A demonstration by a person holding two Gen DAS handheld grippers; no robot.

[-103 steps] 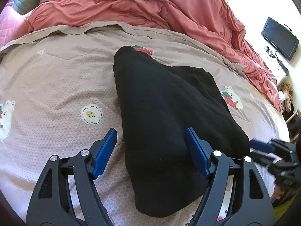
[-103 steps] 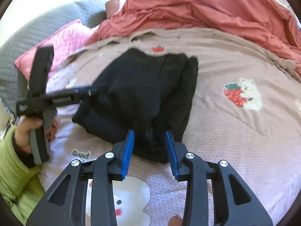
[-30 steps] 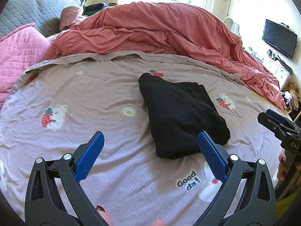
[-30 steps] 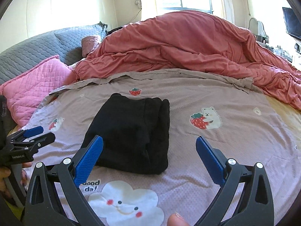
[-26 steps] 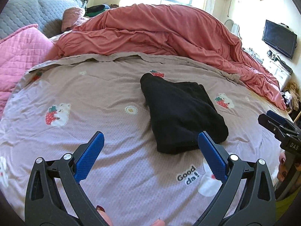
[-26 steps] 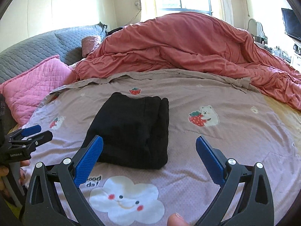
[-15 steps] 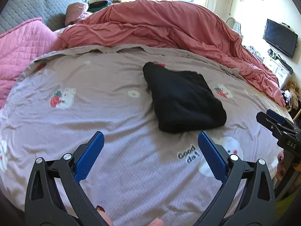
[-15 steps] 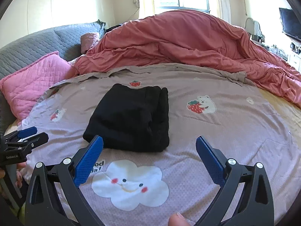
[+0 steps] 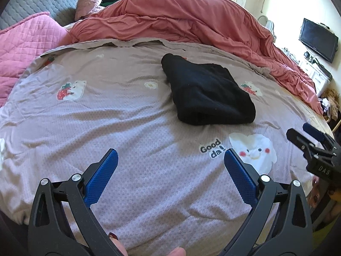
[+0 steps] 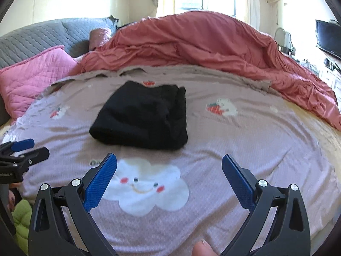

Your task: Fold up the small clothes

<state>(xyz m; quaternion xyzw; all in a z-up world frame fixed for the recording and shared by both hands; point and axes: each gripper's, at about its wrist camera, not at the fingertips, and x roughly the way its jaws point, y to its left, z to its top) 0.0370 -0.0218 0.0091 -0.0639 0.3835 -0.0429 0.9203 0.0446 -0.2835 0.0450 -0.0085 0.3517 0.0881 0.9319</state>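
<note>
Folded black garment (image 9: 207, 95) under my inspection.
I am seeing it lying flat on the bed as a compact, thick rectangle, layered edges stacking along its right side, rounded fold facing me, apart from both grippers.

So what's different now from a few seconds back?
Both grippers have let go and pulled back toward the bed's edge: the left gripper and right gripper were closing in on the black garment, and now hang wide open. The garment stays folded on the bedspread.
</note>
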